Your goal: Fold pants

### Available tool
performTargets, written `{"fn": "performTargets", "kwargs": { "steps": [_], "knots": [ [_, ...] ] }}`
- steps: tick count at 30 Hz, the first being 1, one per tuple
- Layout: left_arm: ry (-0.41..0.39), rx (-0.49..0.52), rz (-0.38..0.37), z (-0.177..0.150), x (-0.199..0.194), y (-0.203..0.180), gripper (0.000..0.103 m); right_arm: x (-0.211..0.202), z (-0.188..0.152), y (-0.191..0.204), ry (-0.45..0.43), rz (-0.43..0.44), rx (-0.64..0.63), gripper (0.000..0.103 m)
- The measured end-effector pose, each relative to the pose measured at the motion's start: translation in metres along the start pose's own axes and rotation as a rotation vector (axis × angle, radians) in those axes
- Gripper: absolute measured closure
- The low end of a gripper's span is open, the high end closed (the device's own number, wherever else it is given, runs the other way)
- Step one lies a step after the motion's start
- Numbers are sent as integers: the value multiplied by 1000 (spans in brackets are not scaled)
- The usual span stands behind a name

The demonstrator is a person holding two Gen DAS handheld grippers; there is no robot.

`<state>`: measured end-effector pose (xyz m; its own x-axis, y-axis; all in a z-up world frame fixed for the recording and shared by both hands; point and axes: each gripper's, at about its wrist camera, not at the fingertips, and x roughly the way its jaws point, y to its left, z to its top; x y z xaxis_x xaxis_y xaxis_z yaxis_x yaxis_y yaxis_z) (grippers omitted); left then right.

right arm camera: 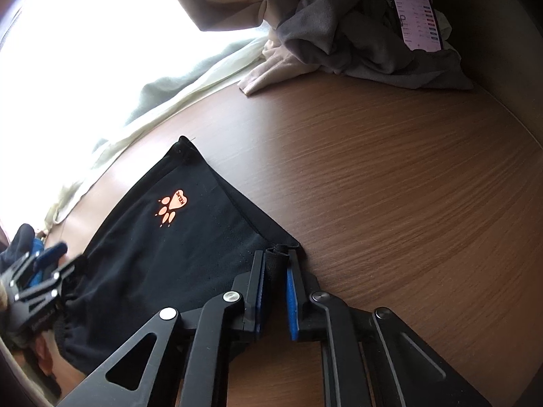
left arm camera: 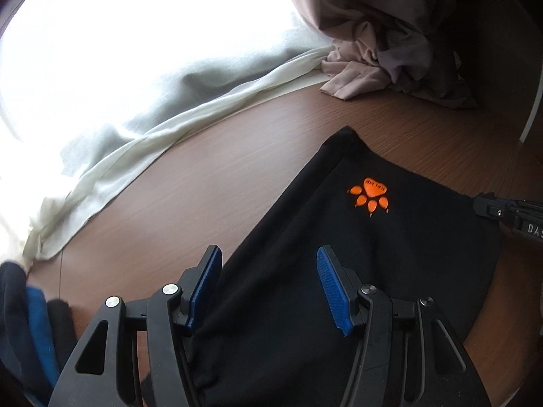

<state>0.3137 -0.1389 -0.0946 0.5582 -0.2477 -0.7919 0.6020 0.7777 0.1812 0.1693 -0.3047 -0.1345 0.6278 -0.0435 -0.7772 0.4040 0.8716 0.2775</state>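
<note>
Wooden table (right arm camera: 390, 176), pale curtain (left arm camera: 163, 125), crumpled grey-pink cloth (right arm camera: 339, 34), lit phone (right arm camera: 415, 17) resting on it

Left wrist view looks steeply down along its fingers, close over the black pants (left arm camera: 339, 254) on the wooden table (left arm camera: 203, 183), facing the bright curtain (left arm camera: 169, 108) beyond. Right wrist view tilts down likewise, near the pants' right corner. Both share the orange paw print (right arm camera: 171, 207).

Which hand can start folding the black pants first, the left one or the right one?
Probably the right. The right gripper is already pinched shut on a corner of the black pants, ready to lift. The left gripper hangs open over the cloth, gripping nothing yet.
</note>
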Motion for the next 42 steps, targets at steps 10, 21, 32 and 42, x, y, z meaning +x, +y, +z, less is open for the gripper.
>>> {"fn": "performTargets", "kwargs": {
  "steps": [10, 21, 32, 42],
  "knots": [
    [30, 208, -220, 64, 61, -17, 50, -2, 2, 6, 22, -73, 3, 91],
    [92, 269, -386, 92, 105, -33, 61, 1, 2, 12, 44, -151, 4, 91],
    [126, 304, -452, 108, 124, -43, 67, 3, 6, 12, 50, -163, 15, 92],
    [136, 302, -492, 111, 130, -41, 67, 4, 6, 14, 45, -174, 7, 92]
  ]
}}
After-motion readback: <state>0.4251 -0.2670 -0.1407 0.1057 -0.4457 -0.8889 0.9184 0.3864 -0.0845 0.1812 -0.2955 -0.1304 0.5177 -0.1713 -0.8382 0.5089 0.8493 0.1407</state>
